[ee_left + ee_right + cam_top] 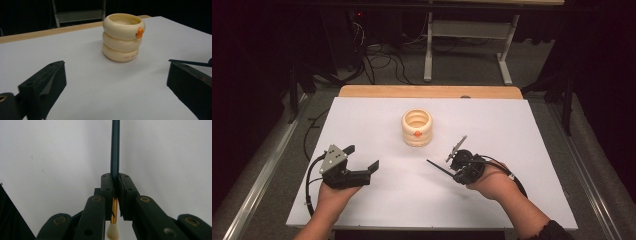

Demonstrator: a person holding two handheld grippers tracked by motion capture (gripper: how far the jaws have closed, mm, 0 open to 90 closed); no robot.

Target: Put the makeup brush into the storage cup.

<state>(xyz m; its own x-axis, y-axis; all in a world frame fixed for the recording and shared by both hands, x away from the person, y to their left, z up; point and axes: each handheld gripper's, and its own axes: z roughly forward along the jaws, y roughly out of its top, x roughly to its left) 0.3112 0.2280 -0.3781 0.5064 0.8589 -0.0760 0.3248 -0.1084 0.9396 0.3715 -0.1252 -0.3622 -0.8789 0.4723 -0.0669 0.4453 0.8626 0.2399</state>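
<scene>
Clamped between the jaws of the right gripper (pixel 114 195) is a thin paintbrush with a dark blue-black handle, a gold ferrule and a pale bristle tuft (pixel 115 150); its handle runs forward past the jaw tips, and the tuft lies back toward the hand. Seen from the high view, this gripper (pixel 451 166) sits near and to the right of a cream holder shaped like three stacked rings with a small orange beak (pixel 416 128), with the handle end aimed toward the left gripper. I judge the brush already picked up, with dropping it into the cup's open mouth left to do.

On the other side of the cream holder, the left gripper (pixel 362 161) rests low on the white table sheet (pixel 512 130), jaws spread and empty, aimed at the holder (pixel 123 37).
</scene>
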